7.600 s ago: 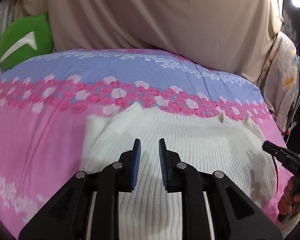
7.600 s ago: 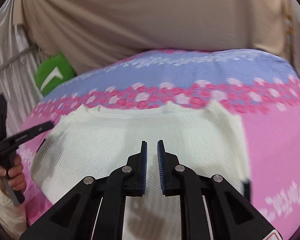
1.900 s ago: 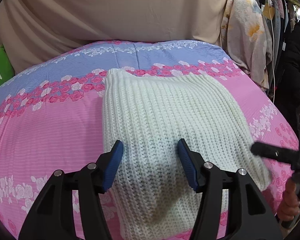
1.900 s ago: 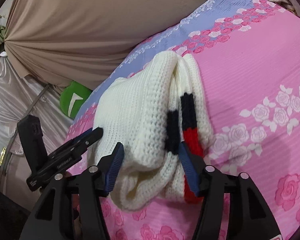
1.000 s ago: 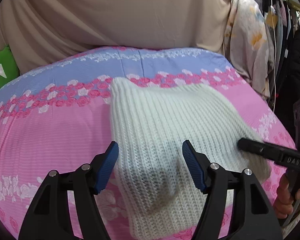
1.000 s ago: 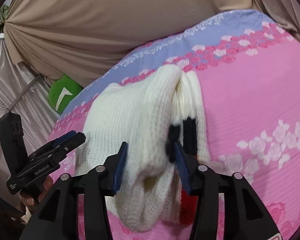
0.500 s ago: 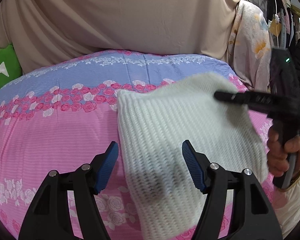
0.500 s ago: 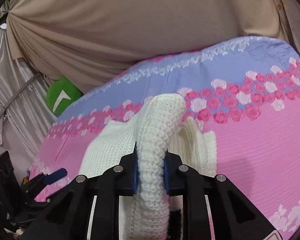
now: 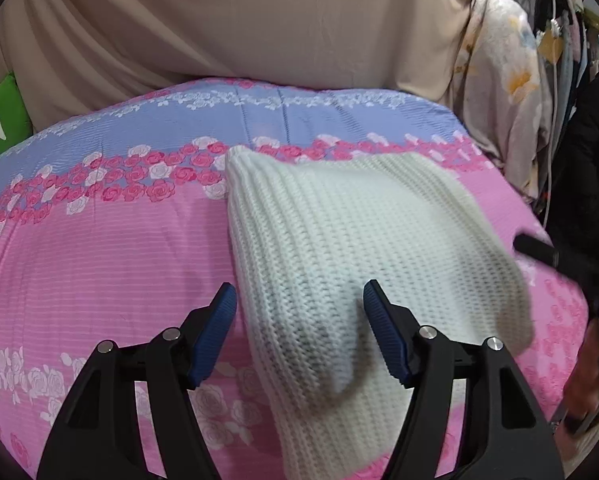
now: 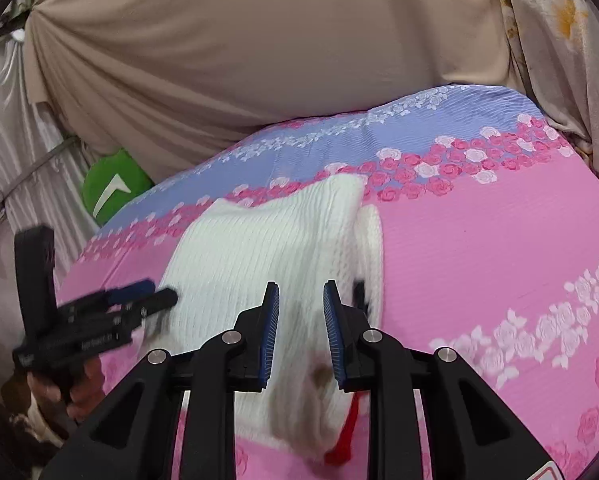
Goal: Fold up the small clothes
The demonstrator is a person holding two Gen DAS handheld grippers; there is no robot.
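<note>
A cream knitted sweater (image 9: 359,232) lies folded on the pink floral bedspread (image 9: 99,260). My left gripper (image 9: 299,320) hovers open over the sweater's near left corner, with its blue pads clear of the knit on both sides. In the right wrist view the sweater (image 10: 267,248) shows a black and red cuff (image 10: 343,440) at its right edge. My right gripper (image 10: 301,308) is above the near fold. Its jaws are opening, and the pads do not press the knit. The left gripper (image 10: 139,296) and a hand (image 10: 79,396) show at the left.
A beige curtain (image 9: 259,20) hangs behind the bed. A green cushion (image 10: 111,188) sits at the bed's far left corner. Floral cloth and dark clothes (image 9: 499,80) hang at the right. The bedspread (image 10: 499,240) spreads bare to the sweater's right.
My right gripper closed on the sweater's thick fold and lifted it, then let go. The fold has dropped back onto the bed. The left gripper stayed open and barely moved.
</note>
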